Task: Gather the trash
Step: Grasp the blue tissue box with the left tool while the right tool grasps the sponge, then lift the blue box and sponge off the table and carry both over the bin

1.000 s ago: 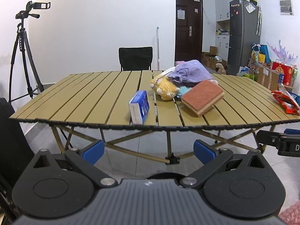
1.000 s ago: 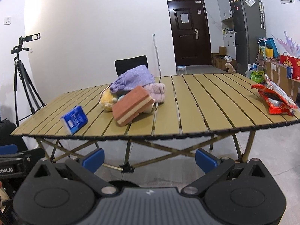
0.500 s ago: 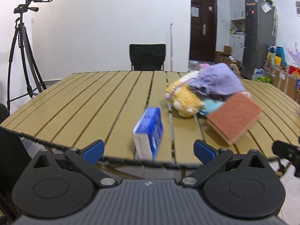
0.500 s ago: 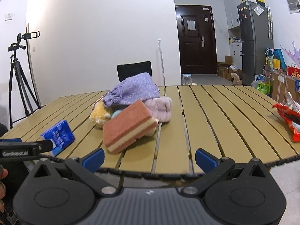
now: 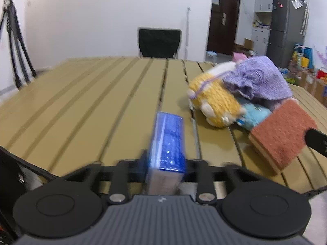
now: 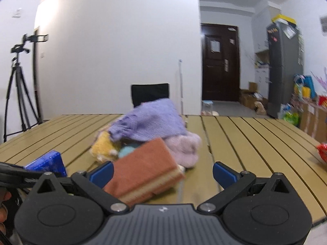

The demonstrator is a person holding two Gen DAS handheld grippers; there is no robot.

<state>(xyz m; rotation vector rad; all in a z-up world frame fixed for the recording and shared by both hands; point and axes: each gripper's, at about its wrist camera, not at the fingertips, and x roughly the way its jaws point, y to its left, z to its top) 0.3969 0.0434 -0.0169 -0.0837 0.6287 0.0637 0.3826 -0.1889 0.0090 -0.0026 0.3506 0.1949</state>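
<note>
A blue tissue packet (image 5: 166,143) stands on edge at the near rim of the slatted table (image 5: 81,102). My left gripper (image 5: 165,161) is shut on it, a finger pressed to each side. In the right wrist view the packet (image 6: 46,163) shows at far left with the left gripper (image 6: 14,173) on it. A brown sponge block (image 6: 143,171) lies tilted in front of my right gripper (image 6: 162,173), which is open; the sponge's near end sits between the blue pads, close to the left one. A red snack wrapper (image 6: 321,153) lies at the table's right edge.
A heap of soft things sits mid-table: a yellow knitted toy (image 5: 214,100), a purple cloth (image 5: 257,79), a pink plush (image 6: 184,149). Beyond the table stand a black chair (image 5: 159,42), a camera tripod (image 6: 18,89), a fridge (image 6: 284,71) and boxes by the door.
Both grippers moved forward to the table's near edge. The left jaws went from wide open to shut on the blue packet. The right gripper's open fingers now flank the sponge.
</note>
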